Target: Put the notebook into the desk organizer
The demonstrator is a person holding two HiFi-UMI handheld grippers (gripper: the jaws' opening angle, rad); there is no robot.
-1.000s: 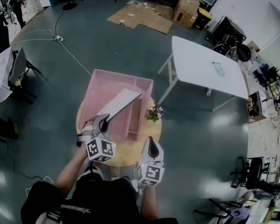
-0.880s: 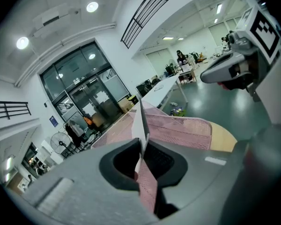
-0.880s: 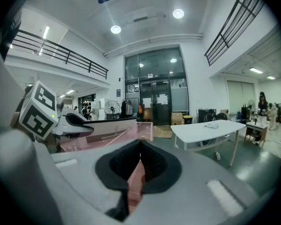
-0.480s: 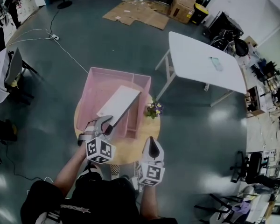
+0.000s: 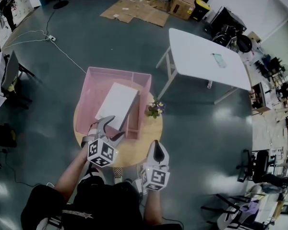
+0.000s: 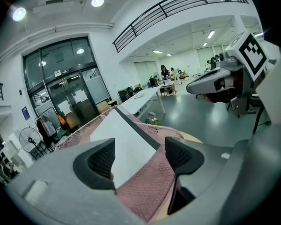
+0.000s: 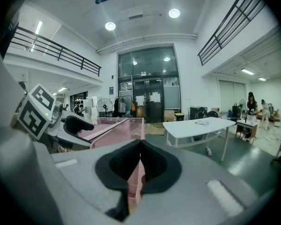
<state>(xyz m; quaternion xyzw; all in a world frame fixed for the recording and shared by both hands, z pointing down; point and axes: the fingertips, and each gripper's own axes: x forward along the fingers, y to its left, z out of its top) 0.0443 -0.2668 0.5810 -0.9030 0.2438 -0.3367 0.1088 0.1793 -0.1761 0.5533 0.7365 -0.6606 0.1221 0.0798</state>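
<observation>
Left gripper [image 6: 138,153]: jaws opening, corner of white notebook [image 6: 126,139] seen between them, not pressed | right gripper [image 7: 140,165]: clenched, nothing held | notebook: laid tilted across pink mesh desk organizer [image 5: 90,92], not seated flat | handling: judged light, stiff-covered, somewhat slippery; best taken by near edge.

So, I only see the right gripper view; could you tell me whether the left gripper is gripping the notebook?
Observer: No: the left gripper's jaws are opening, with the notebook's corner between them, pads off it.
Operator: Where does the notebook lie?
Observer: Slanted over the organizer's left part; whether it is fully seated, I cannot tell.
Operator: Anything beside the organizer?
Observer: Small flowers, right of it on the round table.
</observation>
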